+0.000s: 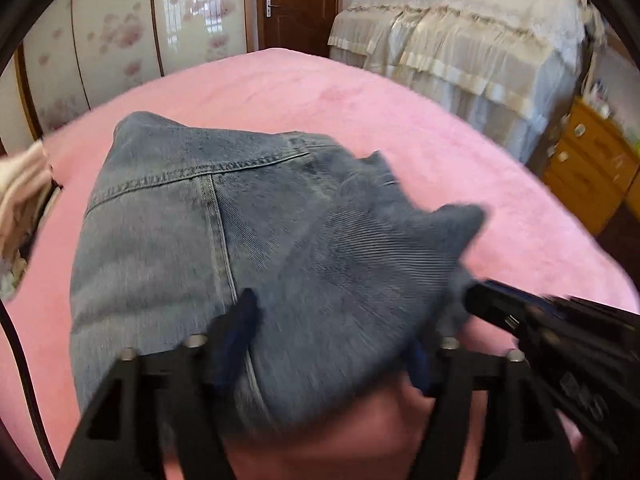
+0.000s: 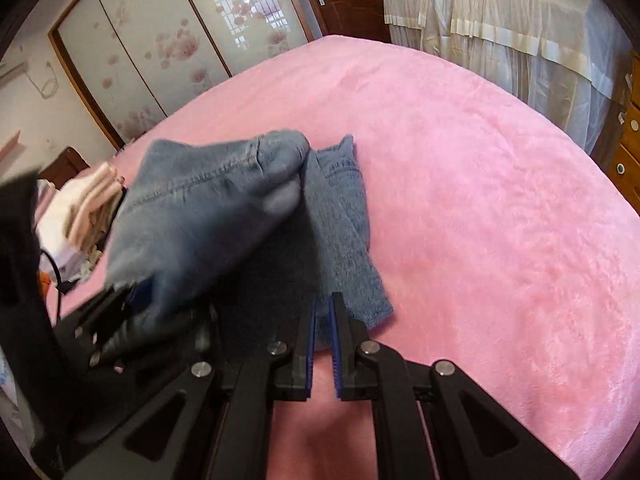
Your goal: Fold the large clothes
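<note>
Jeans (image 1: 248,240), coarse stitched denim, lie bunched on the fluffy pink bed (image 1: 400,120), left claw (image 1: 332,344) released astride them, right claw (image 2: 322,320) clenched on their edge.

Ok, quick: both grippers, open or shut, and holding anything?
Left gripper: open, with the jeans draped loose between its fingers, not gripped.
Right gripper: shut, pinching an edge of the jeans.

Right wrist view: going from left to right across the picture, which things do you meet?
Pile of light clothes → jeans → bare pink blanket → cream curtain → wooden drawers.
</note>
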A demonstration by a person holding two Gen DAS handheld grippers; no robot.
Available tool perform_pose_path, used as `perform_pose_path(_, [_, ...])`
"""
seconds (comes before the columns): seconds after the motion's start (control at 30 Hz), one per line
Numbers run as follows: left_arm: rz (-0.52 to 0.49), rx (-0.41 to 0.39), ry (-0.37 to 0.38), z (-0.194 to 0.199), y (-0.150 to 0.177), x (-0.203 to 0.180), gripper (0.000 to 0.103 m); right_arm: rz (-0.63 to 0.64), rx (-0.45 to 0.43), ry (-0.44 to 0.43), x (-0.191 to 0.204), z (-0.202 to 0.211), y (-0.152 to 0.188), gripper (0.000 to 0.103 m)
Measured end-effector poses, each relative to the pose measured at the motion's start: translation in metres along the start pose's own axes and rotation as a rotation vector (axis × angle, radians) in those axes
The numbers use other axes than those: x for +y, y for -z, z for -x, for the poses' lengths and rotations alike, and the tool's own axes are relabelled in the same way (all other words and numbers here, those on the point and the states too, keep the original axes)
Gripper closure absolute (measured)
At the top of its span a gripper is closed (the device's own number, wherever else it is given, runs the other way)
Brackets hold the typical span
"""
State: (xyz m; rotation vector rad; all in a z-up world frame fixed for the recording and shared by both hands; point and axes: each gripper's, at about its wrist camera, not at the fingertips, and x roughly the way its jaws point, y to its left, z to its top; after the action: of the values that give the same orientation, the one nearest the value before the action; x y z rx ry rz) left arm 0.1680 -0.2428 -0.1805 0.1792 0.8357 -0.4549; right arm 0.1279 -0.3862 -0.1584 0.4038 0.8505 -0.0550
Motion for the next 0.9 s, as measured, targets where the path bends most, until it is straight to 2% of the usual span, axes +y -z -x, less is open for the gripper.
perform_pose_path(0.07, [0.012, 0.007, 0.029, 0.017, 0.001, 0.005, 0.026, 0.0, -0.012, 0.0, -0.001, 0.006, -0.007, 0.093])
perform_pose_path(0.1, [0.024, -0.001, 0.041, 0.029, 0.004, 0.008, 0.026, 0.004, -0.013, 0.002, -0.002, 0.008, -0.008, 0.09])
perform_pose_path(0.13, [0.03, -0.005, 0.039, 0.035, 0.005, 0.01, 0.026, 0.01, -0.015, 0.001, -0.005, 0.012, -0.01, 0.084])
perform_pose_path(0.17, [0.042, -0.01, 0.026, 0.046, 0.005, 0.015, 0.026, 0.017, -0.021, -0.006, -0.004, 0.017, -0.013, 0.076])
perform_pose_path(0.23, [0.065, -0.02, 0.013, 0.061, 0.003, 0.027, 0.025, 0.027, -0.027, -0.028, -0.003, 0.026, -0.018, 0.07])
perform_pose_path(0.33, [0.094, -0.031, -0.057, 0.076, -0.001, 0.054, 0.023, 0.015, -0.013, -0.105, -0.003, 0.034, -0.031, 0.065])
perform_pose_path(0.37, [0.097, -0.034, -0.092, 0.077, -0.002, 0.066, 0.023, 0.012, -0.005, -0.125, -0.003, 0.033, -0.036, 0.055])
perform_pose_path(0.4, [0.108, -0.028, -0.13, 0.075, -0.003, 0.079, 0.022, 0.008, 0.011, -0.151, -0.004, 0.031, -0.042, 0.049])
perform_pose_path(0.43, [0.123, -0.014, -0.154, 0.073, -0.003, 0.091, 0.022, 0.005, 0.029, -0.177, -0.003, 0.027, -0.047, 0.037])
perform_pose_path(0.47, [0.143, 0.001, -0.17, 0.07, -0.002, 0.105, 0.022, 0.005, 0.053, -0.195, -0.002, 0.021, -0.053, 0.031])
perform_pose_path(0.6, [0.241, 0.08, -0.164, 0.048, 0.002, 0.152, 0.022, -0.022, 0.195, -0.277, -0.001, -0.016, -0.067, 0.03])
perform_pose_path(0.73, [0.338, 0.12, -0.094, 0.026, 0.005, 0.184, 0.022, -0.119, 0.353, -0.299, -0.013, -0.061, -0.069, 0.03])
perform_pose_path(0.8, [0.352, 0.127, -0.066, 0.017, 0.006, 0.188, 0.022, -0.153, 0.399, -0.338, -0.015, -0.072, -0.067, 0.03])
perform_pose_path(0.9, [0.367, 0.137, -0.029, 0.003, 0.001, 0.195, 0.022, -0.149, 0.42, -0.345, -0.011, -0.083, -0.066, 0.03])
